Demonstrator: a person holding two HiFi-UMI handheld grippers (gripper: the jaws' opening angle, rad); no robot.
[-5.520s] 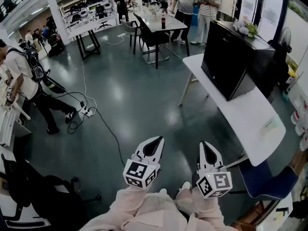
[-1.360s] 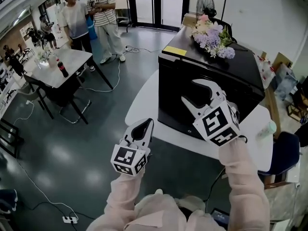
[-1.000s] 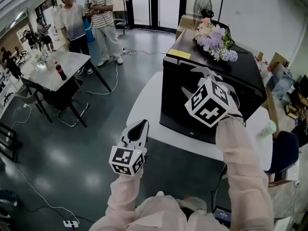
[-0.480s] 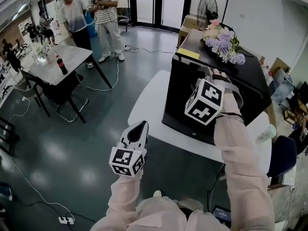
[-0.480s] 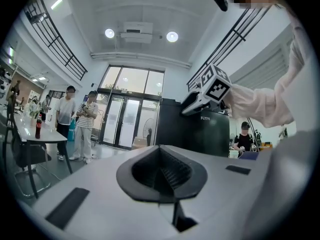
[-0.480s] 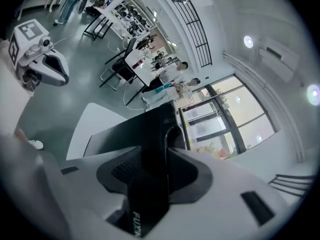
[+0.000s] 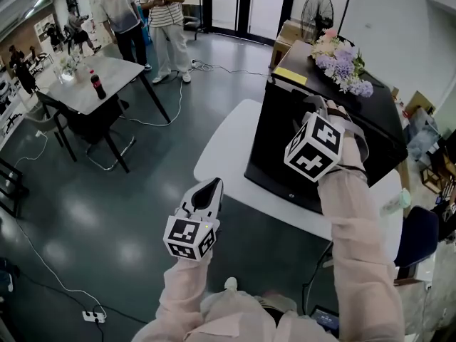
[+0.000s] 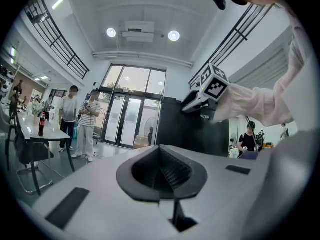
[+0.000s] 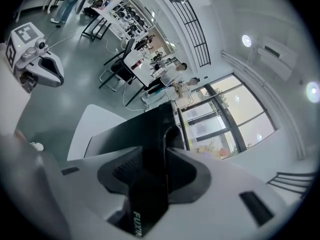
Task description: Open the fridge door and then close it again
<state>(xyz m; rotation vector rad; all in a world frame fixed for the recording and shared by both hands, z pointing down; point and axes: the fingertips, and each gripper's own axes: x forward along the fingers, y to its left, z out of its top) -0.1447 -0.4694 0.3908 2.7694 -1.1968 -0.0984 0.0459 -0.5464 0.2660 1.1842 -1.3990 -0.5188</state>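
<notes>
A black mini fridge (image 7: 281,155) stands on a white table (image 7: 221,152) with its door closed. My right gripper (image 7: 329,112) reaches over the door's top front edge near the corner. In the right gripper view the door's edge (image 9: 150,134) runs between the jaws of the right gripper (image 9: 150,171); they are closing and the pads meet both its faces. My left gripper (image 7: 211,185) hangs low in front of the table, shut and empty, well apart from the fridge. The left gripper view shows its own tips (image 8: 161,151) and, beyond them, the fridge (image 8: 185,129) and the right gripper (image 8: 200,96).
A bunch of flowers (image 7: 343,61) and a yellow note (image 7: 290,75) lie on the fridge top. Two people (image 7: 142,13) stand at the back by a white table (image 7: 96,84) with a bottle and a black chair (image 7: 78,127). A blue chair (image 7: 417,234) is at the right.
My right gripper has moved from in front of the door up onto its top edge, rolled, and its jaws have narrowed round it. The left gripper has hardly shifted. The door stays closed.
</notes>
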